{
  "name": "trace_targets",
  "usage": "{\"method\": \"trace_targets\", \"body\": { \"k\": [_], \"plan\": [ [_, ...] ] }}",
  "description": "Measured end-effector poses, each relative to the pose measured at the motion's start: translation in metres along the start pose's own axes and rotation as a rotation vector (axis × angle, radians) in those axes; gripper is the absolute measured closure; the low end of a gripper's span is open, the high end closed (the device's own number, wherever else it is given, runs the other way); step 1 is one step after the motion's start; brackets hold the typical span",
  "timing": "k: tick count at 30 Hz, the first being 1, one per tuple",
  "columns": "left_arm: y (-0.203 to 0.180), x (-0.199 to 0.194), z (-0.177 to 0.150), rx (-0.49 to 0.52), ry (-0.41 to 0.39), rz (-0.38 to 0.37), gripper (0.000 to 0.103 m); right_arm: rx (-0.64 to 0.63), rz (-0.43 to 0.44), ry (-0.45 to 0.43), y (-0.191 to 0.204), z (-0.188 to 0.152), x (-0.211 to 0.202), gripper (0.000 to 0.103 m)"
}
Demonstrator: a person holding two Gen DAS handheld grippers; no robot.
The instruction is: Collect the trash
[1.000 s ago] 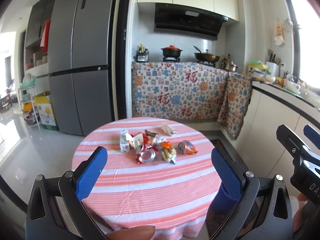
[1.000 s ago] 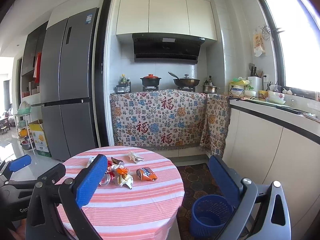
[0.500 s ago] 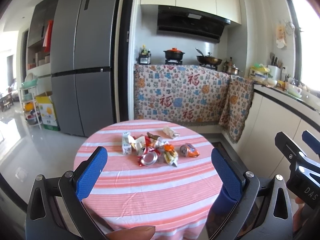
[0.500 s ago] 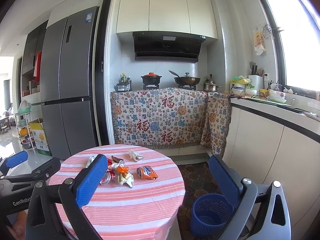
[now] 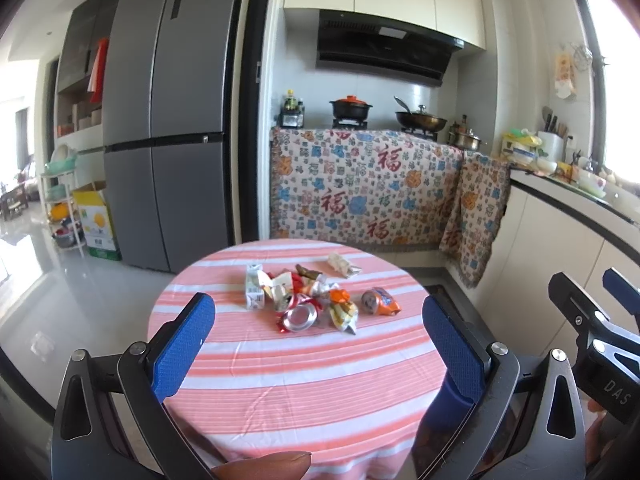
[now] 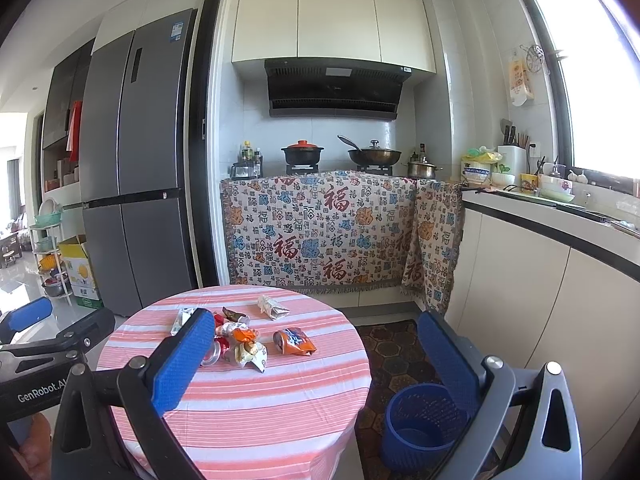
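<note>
Nothing is collected yet as I read it: my left gripper [image 5: 316, 354] and right gripper [image 6: 316, 360] both hang apart and empty short of the table [image 5: 280, 392], the trash pile [image 5: 308, 300] sits at its far middle, and the blue basket [image 6: 420, 424] on the floor to the right looks empty.

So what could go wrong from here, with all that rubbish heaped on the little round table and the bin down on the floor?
The trash pile is tightly tangled, so closing on one wrapper may drag its neighbours off the striped table.

The crushed can and orange can could roll if nudged.

The blue bin sits low beside the table on the right; light wrappers dropped from above might miss it. Both the left gripper and right gripper are open and holding nothing.
</note>
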State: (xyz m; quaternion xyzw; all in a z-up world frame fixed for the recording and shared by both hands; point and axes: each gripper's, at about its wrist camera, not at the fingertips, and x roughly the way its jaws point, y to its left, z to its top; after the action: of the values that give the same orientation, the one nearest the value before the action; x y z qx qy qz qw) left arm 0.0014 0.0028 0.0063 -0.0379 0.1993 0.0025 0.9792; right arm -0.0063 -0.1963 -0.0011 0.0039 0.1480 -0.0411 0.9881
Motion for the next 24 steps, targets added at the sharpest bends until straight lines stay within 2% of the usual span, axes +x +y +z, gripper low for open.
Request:
{"method": "trace_targets", "body": {
  "k": [24],
  "plan": [
    [0.0002,0.001,0.0003,-0.003,0.002,0.003,0.0,0.009,-0.008,0.011,-0.0021,-0.0039,0.0083,0.0]
  ]
}}
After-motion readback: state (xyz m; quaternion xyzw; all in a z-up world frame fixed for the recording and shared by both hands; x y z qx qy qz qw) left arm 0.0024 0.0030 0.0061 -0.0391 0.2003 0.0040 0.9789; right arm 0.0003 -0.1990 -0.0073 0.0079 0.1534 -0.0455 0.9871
